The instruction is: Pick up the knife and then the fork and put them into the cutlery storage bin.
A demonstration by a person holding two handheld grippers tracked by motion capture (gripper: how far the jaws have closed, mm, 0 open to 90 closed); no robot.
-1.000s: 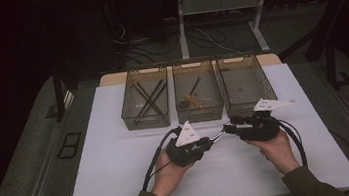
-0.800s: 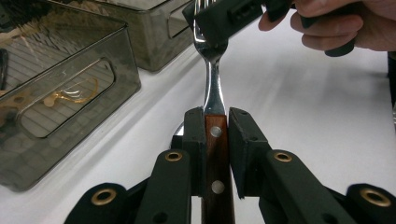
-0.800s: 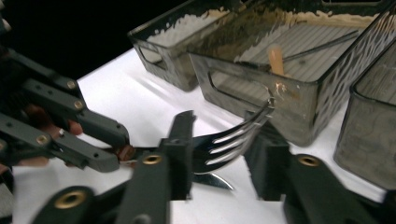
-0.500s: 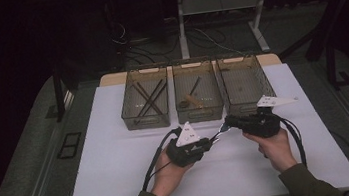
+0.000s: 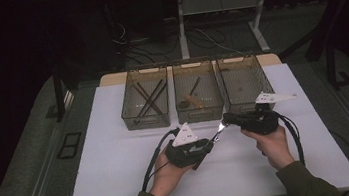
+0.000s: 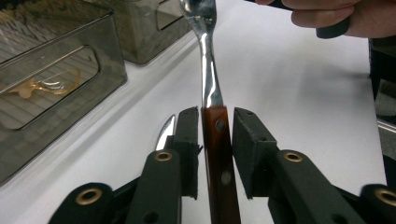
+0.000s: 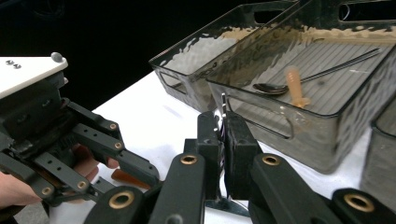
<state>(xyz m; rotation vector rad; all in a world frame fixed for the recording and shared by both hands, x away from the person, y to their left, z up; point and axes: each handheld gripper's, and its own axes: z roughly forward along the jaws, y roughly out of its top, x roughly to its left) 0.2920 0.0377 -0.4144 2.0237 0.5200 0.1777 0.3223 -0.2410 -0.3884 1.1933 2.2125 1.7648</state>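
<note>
A utensil with a brown wooden handle and a shiny metal front end bridges the two grippers above the white table. My left gripper has the handle between its pads; its jaws have just been opening, a thin gap shows at the right pad, and it is open. My right gripper is shut on the thin metal end. From above, the left gripper sits low at centre, the right gripper faces it, and the utensil glints between them.
Three clear smoky bins stand in a row behind the grippers: the left bin holds dark sticks, the middle bin a spoon and a tan item, and the right bin looks bare. Cables trail from both grippers.
The right gripper's jaws have come together on the utensil's metal end, with a small shift of that hand. The left hand has stayed put.
</note>
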